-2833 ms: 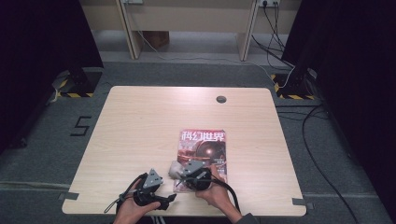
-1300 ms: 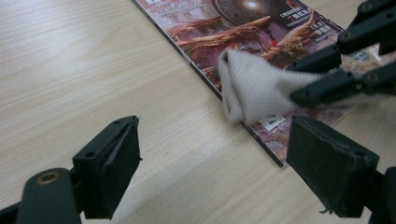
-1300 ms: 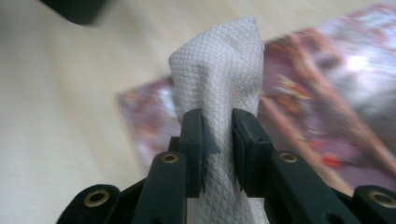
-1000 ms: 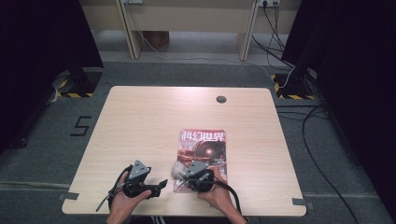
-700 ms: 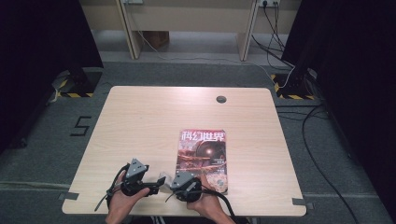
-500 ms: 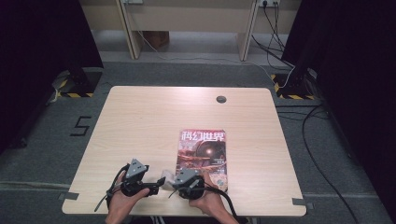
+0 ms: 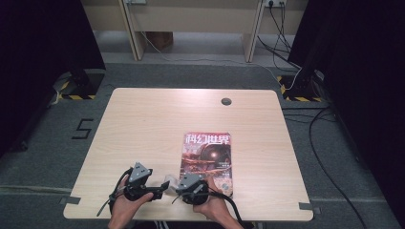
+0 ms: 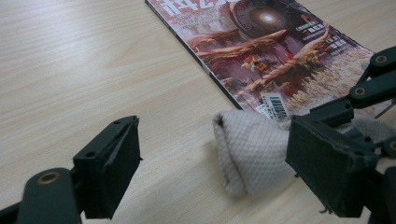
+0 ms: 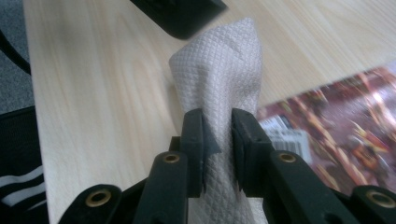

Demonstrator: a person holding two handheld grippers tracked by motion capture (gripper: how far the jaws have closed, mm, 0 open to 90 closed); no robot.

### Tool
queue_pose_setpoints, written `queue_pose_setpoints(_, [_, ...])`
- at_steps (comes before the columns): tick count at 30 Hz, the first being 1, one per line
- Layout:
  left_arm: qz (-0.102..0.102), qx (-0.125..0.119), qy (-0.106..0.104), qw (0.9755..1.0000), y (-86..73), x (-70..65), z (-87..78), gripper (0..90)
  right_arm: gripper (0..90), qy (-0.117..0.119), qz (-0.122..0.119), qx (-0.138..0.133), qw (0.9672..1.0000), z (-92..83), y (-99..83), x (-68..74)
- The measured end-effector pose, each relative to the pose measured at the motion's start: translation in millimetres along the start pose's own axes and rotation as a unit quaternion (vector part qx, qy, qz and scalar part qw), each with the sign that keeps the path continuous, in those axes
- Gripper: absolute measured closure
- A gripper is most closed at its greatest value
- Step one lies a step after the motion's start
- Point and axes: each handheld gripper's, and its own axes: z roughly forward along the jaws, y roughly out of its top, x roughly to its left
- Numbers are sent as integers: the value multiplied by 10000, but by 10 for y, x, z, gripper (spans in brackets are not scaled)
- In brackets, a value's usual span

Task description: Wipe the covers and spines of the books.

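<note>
Near the table's front edge [image 7: 191, 217], your right gripper [image 9: 217, 140] pinches the paper towel [image 9: 219, 79] beside the magazine [image 7: 207, 160]; your left gripper [image 8: 215, 163] gapes open around its tip.

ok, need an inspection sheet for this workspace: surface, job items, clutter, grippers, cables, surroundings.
Surface: light wood table, round grommet hole near the far edge.
Job's things: folded white paper towel, pinched upright near the table's near edge; magazine lying flat, cover up, beside it.
Clutter: nothing seen.
Grippers: right gripper shut on the paper towel; left gripper open, jaws either side of the towel's free end, pads not pressing it.
Cables: a black cable trails from the left gripper over the near edge; more cables on the floor to the right.
Surroundings: grey carpet, a "5" marked left of the table, hazard-taped stand bases, dark curtains either side.
</note>
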Motion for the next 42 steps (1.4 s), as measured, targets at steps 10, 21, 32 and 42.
queue_pose_setpoints(10, [12, 30, -15, 10000, 0, -15, 17, 172, 762, -553, 535, 140, 9969, -334, -375, -370])
queue_pose_setpoints(21, [83, 92, -91, 9999, -10, -54, 41, 172, 760, -675, 736, 68, 9950, -450, -524, -464])
queue_pose_setpoints(32, [105, 145, -76, 9998, -20, -67, 68, 172, 762, -946, 1050, 129, 9899, -642, -732, -637])
queue_pose_setpoints(42, [317, 353, -151, 9988, -12, -213, 247, 172, 760, -751, 795, 111, 9939, -651, -726, -462])
